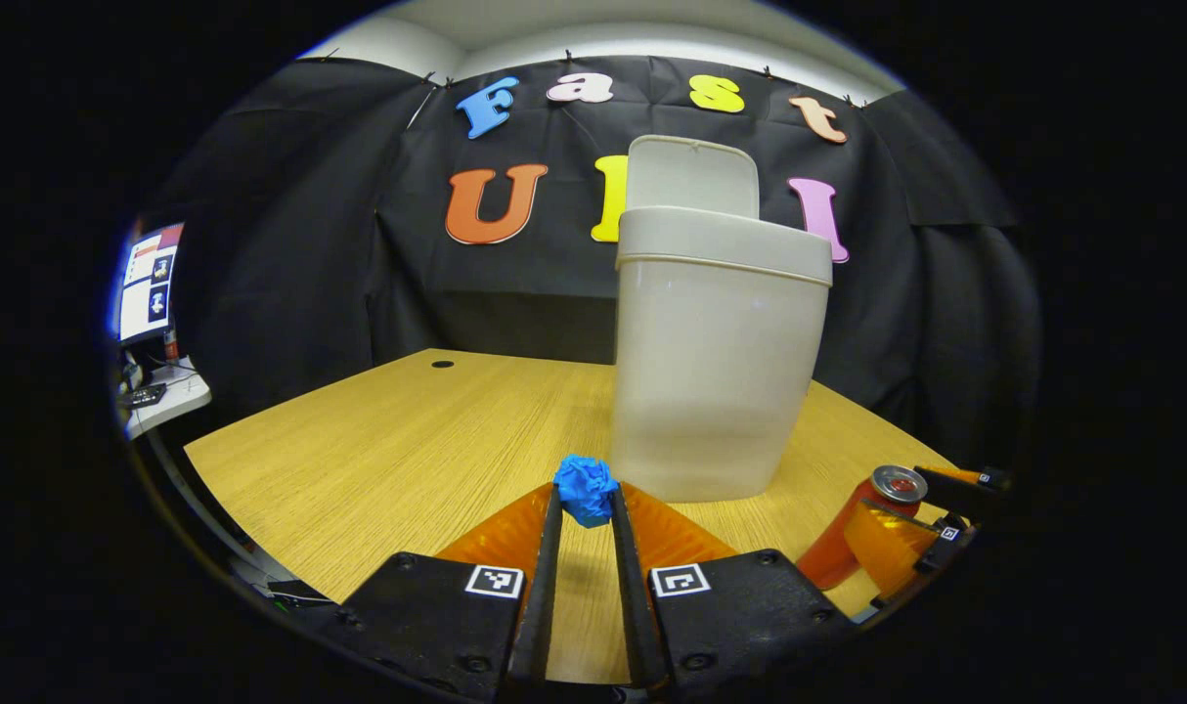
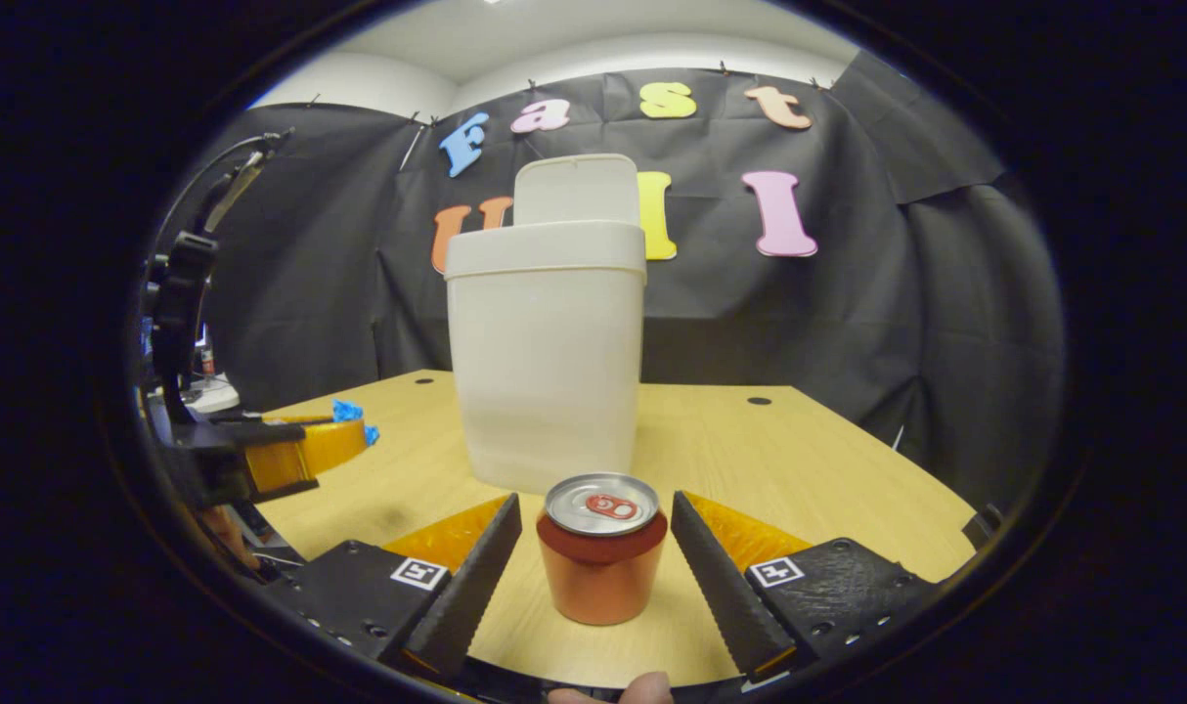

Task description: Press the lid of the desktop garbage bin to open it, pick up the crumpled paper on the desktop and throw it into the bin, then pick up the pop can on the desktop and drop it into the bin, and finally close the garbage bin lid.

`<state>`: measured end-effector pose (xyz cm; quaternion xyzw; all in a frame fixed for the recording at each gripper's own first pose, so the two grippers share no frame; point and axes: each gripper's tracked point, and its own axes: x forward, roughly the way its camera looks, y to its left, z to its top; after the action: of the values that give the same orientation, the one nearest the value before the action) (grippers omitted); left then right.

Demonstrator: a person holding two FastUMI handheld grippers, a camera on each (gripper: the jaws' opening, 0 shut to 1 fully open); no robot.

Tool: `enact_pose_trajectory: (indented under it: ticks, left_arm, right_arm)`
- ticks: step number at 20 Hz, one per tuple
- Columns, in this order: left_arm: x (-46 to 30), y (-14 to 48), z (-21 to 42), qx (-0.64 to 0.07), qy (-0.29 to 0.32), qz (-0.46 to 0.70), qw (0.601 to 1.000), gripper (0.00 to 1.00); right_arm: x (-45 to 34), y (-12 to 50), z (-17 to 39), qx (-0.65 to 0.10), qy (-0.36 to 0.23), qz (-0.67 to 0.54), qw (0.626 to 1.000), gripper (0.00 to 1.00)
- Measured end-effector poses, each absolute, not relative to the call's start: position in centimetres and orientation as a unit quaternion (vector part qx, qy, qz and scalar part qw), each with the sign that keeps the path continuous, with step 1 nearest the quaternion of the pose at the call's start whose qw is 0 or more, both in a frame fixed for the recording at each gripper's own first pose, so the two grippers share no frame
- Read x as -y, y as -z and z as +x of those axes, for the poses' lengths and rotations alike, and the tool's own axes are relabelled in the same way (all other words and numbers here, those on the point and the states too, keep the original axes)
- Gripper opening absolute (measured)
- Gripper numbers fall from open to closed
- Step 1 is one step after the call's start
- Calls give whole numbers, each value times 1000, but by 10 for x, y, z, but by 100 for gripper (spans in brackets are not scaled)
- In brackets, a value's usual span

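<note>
The bin (image 1: 716, 362) is a pale off-white, its raised lid (image 1: 693, 176) the same shade. Beside the bin, the crumpled paper (image 1: 586, 490) is bright blue. The pop can (image 2: 602, 562) is orange-red with a silver top and red tab. The surface (image 1: 408, 450) is light wood-grain.

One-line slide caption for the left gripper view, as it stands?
Left gripper shut on blue crumpled paper before the lid-open white bin; pop can at right.
</note>
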<state>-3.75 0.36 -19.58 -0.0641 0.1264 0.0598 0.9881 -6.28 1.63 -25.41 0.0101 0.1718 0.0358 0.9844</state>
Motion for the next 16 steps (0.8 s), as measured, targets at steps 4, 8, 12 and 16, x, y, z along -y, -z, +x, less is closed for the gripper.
enact_pose_trajectory:
  ticks: [4,8,12,16]
  left_arm:
    - [-11,169,-31,-101,-63,-62,991,33]
    - [-20,135,-23,-74,-70,-51,993,34]
    - [-19,109,-13,-54,-63,-53,995,33]
    - [-24,87,-4,-40,-69,-39,996,34]
  right_arm:
    - [-19,275,-61,-200,-35,18,979,96]
    - [-20,293,-60,-223,-35,24,974,96]
    - [-18,306,-59,-237,-31,20,971,96]
    - [-15,317,-59,-252,-28,19,967,96]
